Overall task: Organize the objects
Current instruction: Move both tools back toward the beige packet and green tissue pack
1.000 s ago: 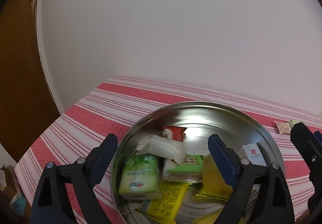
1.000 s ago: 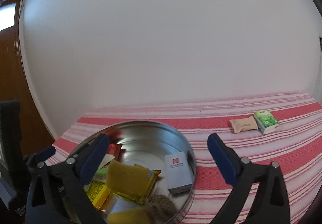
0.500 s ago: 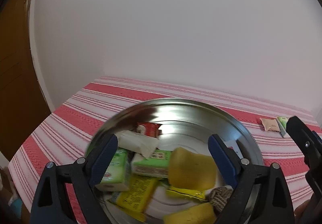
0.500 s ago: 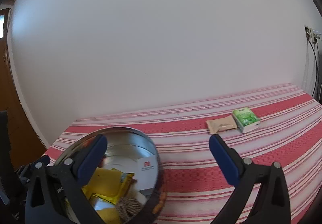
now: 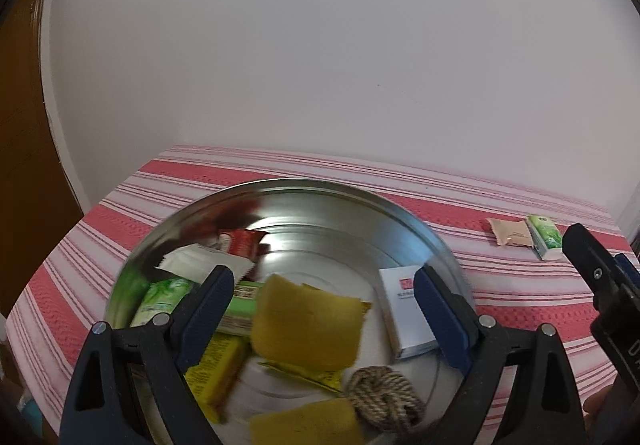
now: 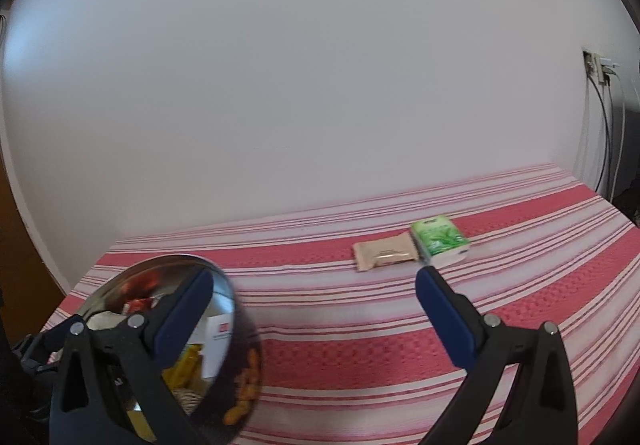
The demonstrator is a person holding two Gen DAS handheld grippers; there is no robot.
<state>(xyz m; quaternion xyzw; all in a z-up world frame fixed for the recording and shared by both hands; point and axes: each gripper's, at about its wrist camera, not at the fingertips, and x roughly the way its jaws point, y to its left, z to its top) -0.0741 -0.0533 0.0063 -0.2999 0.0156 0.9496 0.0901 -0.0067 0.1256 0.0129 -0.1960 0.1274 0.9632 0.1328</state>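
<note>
A steel bowl [image 5: 400, 213] on the red-striped cloth holds several items: yellow sponges [image 5: 308, 325], a twine ball [image 5: 384, 401], a white box [image 5: 408, 313], green, yellow, red and white packets. My left gripper [image 5: 324, 285] is open and empty above the bowl. My right gripper [image 6: 314, 291] is open and empty over the cloth, right of the bowl [image 6: 228, 297]. A beige packet [image 6: 384, 253] and a green tissue pack [image 6: 440, 239] lie side by side on the cloth beyond the right gripper; both also show in the left wrist view, the beige packet [image 5: 510, 231] and the green pack [image 5: 544, 235].
A white wall [image 6: 320, 85] runs close behind the table. A brown wooden door [image 5: 20, 165] stands at the left. A wall socket with cables [image 6: 600, 73] is at the far right. The striped cloth [image 6: 400, 345] stretches between bowl and packets.
The left gripper has drifted over the bowl, whose contents slid down and right in view. The right gripper has swung right: the bowl moved to its left edge and the packets came nearer.
</note>
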